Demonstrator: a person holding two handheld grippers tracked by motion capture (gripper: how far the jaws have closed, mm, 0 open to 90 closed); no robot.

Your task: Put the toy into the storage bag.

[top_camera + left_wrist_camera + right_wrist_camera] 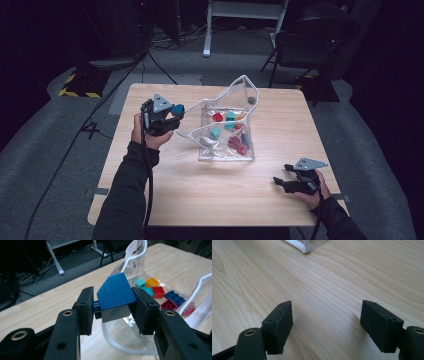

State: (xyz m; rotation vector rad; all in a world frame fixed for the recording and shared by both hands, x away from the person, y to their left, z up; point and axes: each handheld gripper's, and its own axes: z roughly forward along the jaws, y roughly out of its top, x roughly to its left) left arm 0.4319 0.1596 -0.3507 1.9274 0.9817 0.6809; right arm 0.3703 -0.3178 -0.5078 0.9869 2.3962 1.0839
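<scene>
My left gripper [176, 116] [113, 305] is shut on a blue sloped brick [115, 291] [177, 109], held above the table to the left of a clear plastic bag. That bag [227, 125] [130, 340] has a white rim and lies at the table's middle with its mouth toward the left gripper. Inside it are several bricks: red [218, 117] [158, 291], teal [215, 133] [140, 283], orange [152, 282], dark blue [175, 297] and maroon [169, 304]. My right gripper [281, 183] [327, 322] rests low over bare wood near the front right, jaws open with nothing between them.
The wooden table [190, 195] has bare wood in front of the bag and along its left side. A corner of the bag's white rim [302, 247] lies ahead of the right gripper. Beyond the table stand a dark chair [310, 45] and a white frame [240, 15].
</scene>
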